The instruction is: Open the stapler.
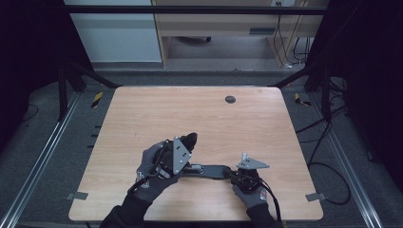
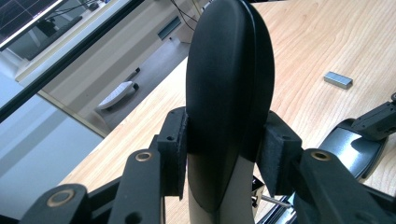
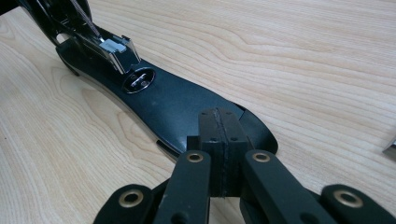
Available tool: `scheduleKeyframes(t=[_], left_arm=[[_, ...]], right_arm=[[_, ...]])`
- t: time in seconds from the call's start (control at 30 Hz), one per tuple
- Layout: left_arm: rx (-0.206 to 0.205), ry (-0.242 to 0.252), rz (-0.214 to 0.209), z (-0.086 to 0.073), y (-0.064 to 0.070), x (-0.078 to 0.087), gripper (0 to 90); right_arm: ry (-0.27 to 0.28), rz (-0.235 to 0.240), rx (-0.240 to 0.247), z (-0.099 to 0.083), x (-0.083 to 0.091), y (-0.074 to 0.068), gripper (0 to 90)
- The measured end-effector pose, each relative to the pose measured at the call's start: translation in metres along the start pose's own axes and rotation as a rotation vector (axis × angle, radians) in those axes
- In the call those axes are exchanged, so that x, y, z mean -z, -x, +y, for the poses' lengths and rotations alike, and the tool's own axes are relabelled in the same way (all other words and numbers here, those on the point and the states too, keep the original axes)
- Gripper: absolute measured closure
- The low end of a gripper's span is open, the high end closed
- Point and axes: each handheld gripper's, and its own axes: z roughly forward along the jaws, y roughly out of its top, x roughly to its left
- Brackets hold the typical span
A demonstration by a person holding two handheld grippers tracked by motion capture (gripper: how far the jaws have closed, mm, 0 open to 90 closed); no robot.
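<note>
A black stapler lies hinged open on the wooden table [image 1: 142, 114]. Its flat base [image 3: 177, 102] rests on the wood, and the metal staple channel [image 3: 116, 49] rises from the far end. My left gripper [image 2: 226, 154] is shut on the stapler's rounded black top arm [image 2: 229, 84] and holds it tilted up, as the high view also shows for the left gripper [image 1: 183, 149]. My right gripper [image 3: 223, 140] is shut, its tips together and resting on the near end of the base; in the high view the right gripper [image 1: 240, 175] sits at the base [image 1: 214, 171].
A small grey strip of staples [image 2: 338, 80] lies loose on the table beyond the stapler. A dark round cable hole [image 1: 230, 99] sits near the table's far edge. Black frame legs and cables stand around the table.
</note>
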Motion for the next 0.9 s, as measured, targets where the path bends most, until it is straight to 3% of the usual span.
scheduleKeyframes(t=[0.43, 0.67, 0.9], left_arm=[[0.062, 0.036, 0.027, -0.01, -0.012, 0.012, 58.2], [0.127, 0.064, 0.023, -0.02, -0.024, 0.021, 58.3], [0.144, 0.095, 0.024, -0.027, -0.027, 0.028, 58.2]], right_arm=[[-0.004, -0.002, 0.003, 0.0, 0.0, -0.001, 90.0], [-0.004, -0.003, 0.005, 0.0, 0.0, -0.001, 90.0], [-0.004, 0.002, 0.007, 0.0, 0.001, -0.001, 90.0]])
